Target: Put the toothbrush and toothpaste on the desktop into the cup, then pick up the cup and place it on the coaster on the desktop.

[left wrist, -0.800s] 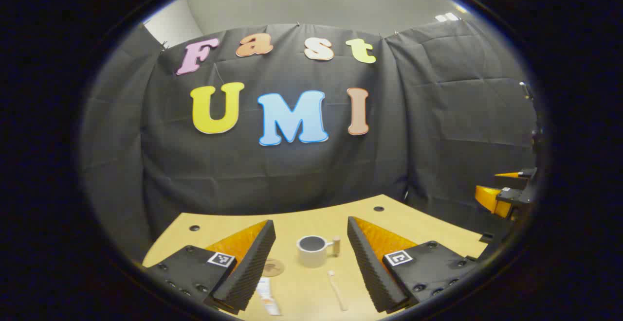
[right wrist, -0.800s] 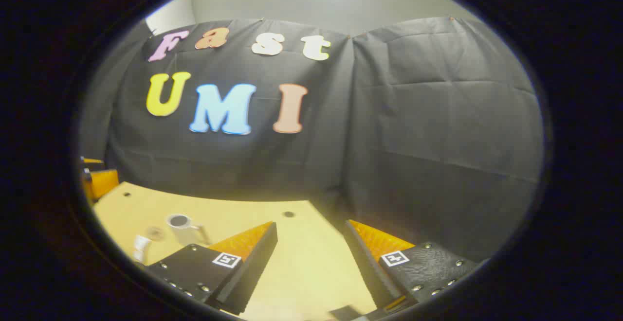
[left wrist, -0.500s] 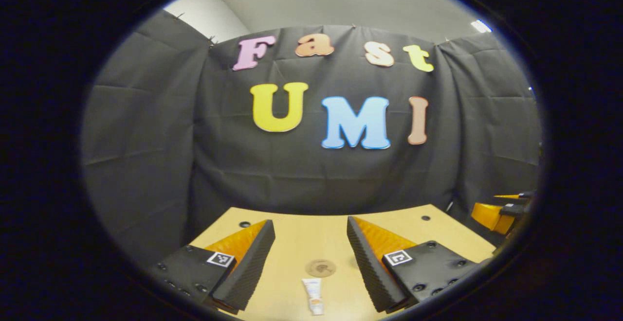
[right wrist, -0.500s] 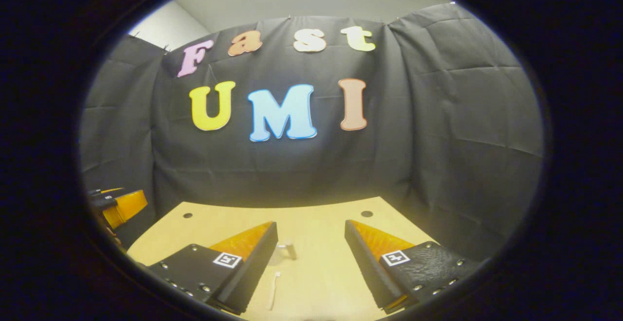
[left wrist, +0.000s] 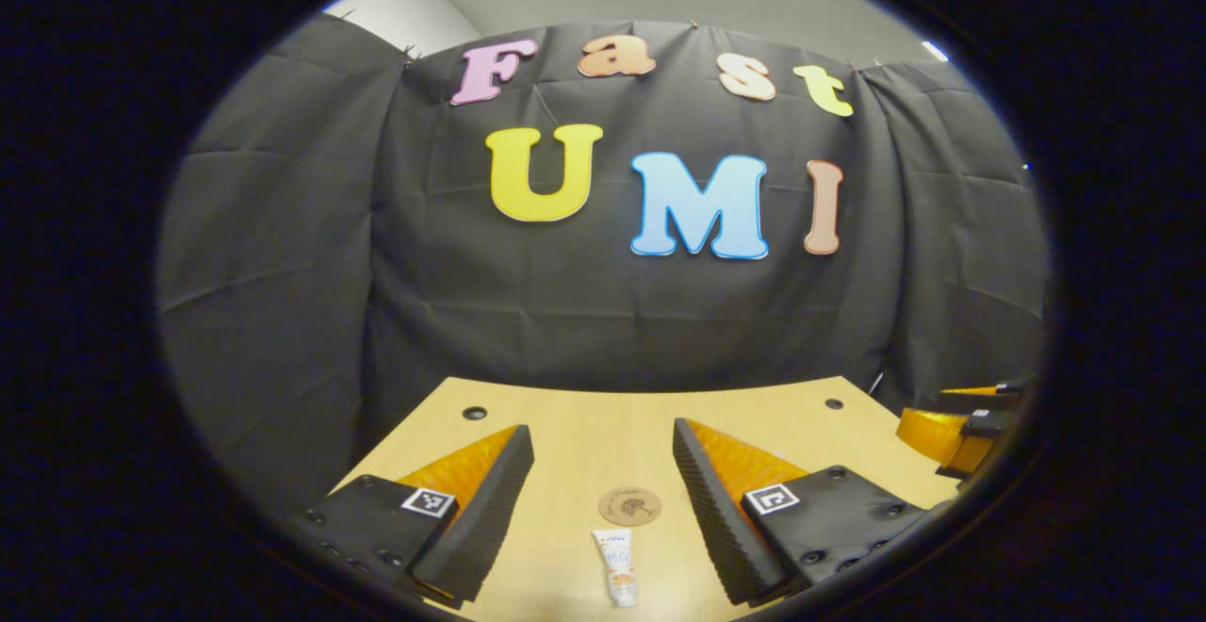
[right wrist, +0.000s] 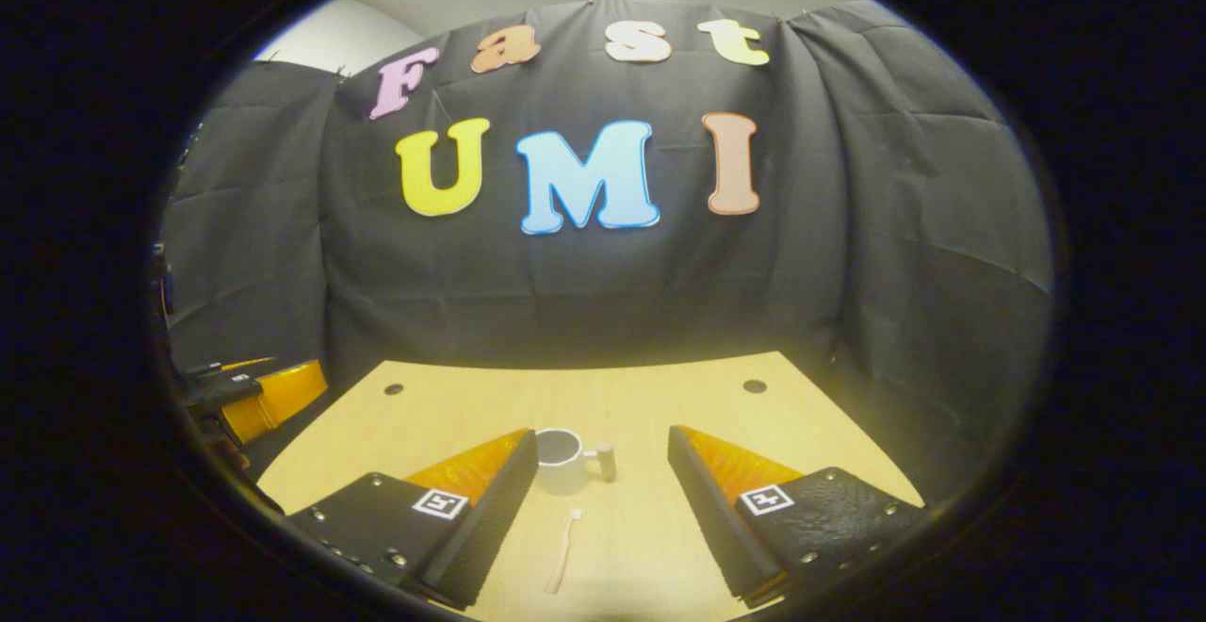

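Observation:
In the left gripper view, a white toothpaste tube (left wrist: 617,566) lies on the wooden desktop (left wrist: 584,433) between the fingers of my open left gripper (left wrist: 603,509), with a round brown coaster (left wrist: 629,507) just beyond it. In the right gripper view, a white cup (right wrist: 562,459) with a wooden-tipped handle stands ahead, partly behind the left finger. A pale toothbrush (right wrist: 563,550) lies in front of it, between the fingers of my open right gripper (right wrist: 603,504). Both grippers hover above the desk and hold nothing.
The other gripper shows at the right edge (left wrist: 961,424) of the left gripper view and at the left edge (right wrist: 254,391) of the right gripper view. Round holes (right wrist: 754,385) sit near the desk's back corners, close to the black cloth wall.
The left gripper has swung left, so the cup and toothbrush left its view and the toothpaste and coaster came between its fingers. The right gripper has swung left, bringing cup and toothbrush between its fingers.

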The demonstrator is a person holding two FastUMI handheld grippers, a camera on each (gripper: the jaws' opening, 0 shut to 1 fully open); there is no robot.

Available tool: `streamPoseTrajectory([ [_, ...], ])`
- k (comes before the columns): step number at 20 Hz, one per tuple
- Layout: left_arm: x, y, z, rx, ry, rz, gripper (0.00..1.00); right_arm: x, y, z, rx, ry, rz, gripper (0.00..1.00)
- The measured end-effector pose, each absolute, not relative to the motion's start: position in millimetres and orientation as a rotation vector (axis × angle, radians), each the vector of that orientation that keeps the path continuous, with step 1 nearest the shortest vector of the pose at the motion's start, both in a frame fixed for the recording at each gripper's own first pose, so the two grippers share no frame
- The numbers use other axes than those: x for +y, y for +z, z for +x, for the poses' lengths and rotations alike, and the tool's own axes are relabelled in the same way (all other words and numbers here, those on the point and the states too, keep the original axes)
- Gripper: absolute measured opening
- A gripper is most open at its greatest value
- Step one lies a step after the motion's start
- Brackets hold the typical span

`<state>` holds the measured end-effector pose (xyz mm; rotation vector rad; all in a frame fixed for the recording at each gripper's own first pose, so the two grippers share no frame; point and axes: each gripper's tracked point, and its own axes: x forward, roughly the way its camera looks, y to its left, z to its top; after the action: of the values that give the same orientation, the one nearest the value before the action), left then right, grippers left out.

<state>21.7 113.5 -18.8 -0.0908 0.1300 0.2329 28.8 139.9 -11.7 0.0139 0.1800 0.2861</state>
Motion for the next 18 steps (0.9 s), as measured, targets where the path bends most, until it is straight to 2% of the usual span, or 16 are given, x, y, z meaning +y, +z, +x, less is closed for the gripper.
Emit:
streamPoseTrajectory([
  [2, 109.6, -22.0, 23.7, 0.14, 0.217, -0.093, 0.94, 141.1, -16.0, 29.5, 0.196, 0.286, 0.007, 0.89],
  [7, 106.0, -36.5, 27.8, 0.185, 0.195, -0.095, 0.98, 143.4, -32.6, 31.1, 0.254, 0.305, -0.006, 0.89],
  [9, 103.9, -48.2, 31.7, 0.223, 0.179, -0.106, 0.96, 150.1, -44.7, 27.3, 0.288, 0.326, -0.017, 0.89],
  [18, 95.9, -164.4, 53.2, 0.534, 0.121, -0.147, 0.96, 176.2, -134.2, 46.9, 0.607, 0.375, -0.067, 0.9],
])
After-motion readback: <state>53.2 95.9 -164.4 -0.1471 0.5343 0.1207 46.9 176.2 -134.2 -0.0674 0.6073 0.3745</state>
